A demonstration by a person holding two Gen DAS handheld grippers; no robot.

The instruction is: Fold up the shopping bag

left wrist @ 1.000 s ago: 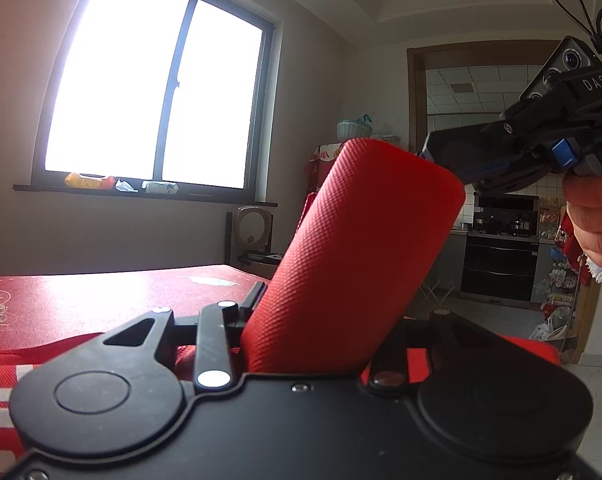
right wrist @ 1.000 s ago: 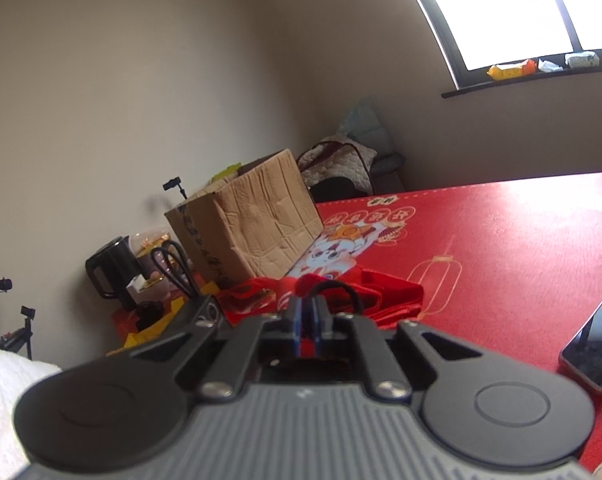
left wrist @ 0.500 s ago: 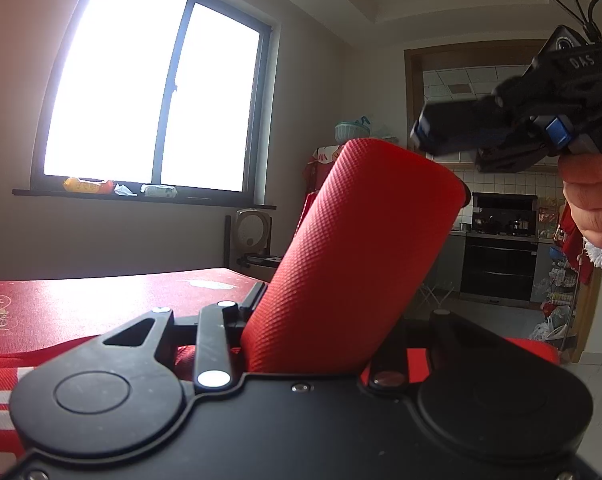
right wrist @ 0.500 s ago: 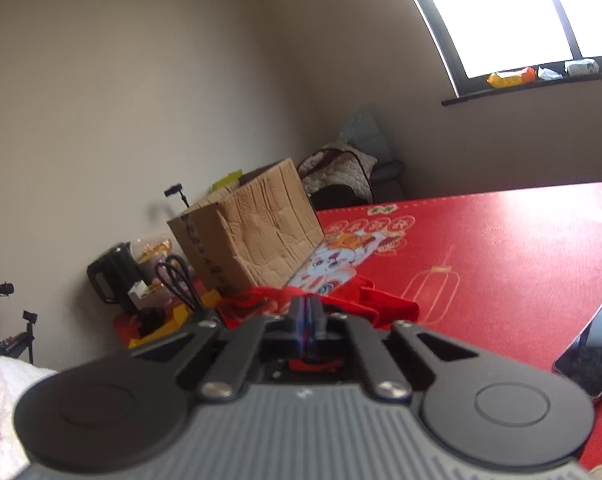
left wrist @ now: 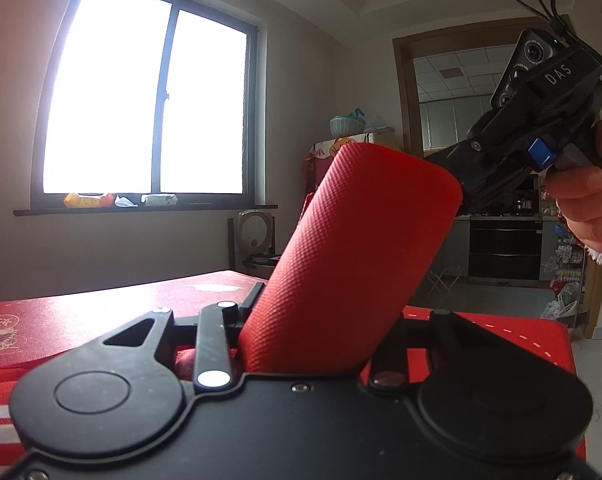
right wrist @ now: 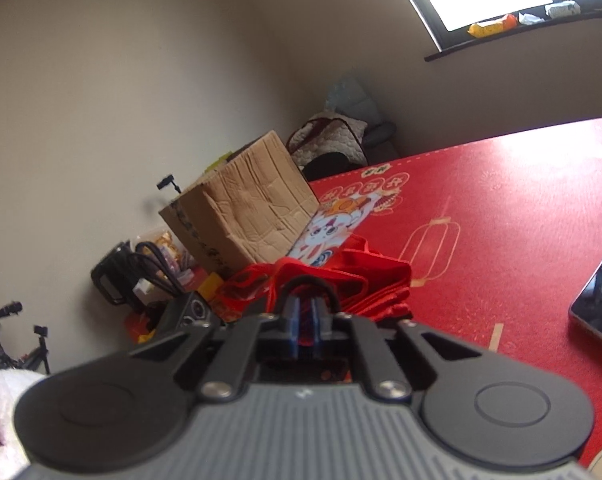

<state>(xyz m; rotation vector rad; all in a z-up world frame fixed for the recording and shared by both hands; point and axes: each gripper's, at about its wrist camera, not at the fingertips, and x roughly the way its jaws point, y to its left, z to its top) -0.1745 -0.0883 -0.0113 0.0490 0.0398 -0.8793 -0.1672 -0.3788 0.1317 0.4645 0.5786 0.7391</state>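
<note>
While the left gripper (left wrist: 313, 344) points level across the red-covered table (left wrist: 101, 320), a thick fold of the red shopping bag (left wrist: 353, 264) rises from between its fingers and leans up and to the right, filling the gap there. The fingers stand partway apart and the cloth sits packed between them, so they look clamped on the bag, though the pads themselves are hidden behind the fabric. Above and to the right of that fold, the right gripper (left wrist: 457, 184) comes in from the upper right, carried by a hand (left wrist: 589, 200), with its tips lost behind the top edge of the fold.

In the right wrist view, the right gripper's blue-tipped fingers (right wrist: 292, 322) stand a narrow slit apart and are opening. Red cloth shows in the slit, but whether the pads press on it I cannot tell. Just beyond the fingertips the rest of the bag lies bunched on the table, its strap loops spread ahead. Farther ahead and to the left stands a cardboard box (right wrist: 241, 208). Well to the right of the fingers a phone (right wrist: 601, 304) lies flat on the tablecloth.
</note>
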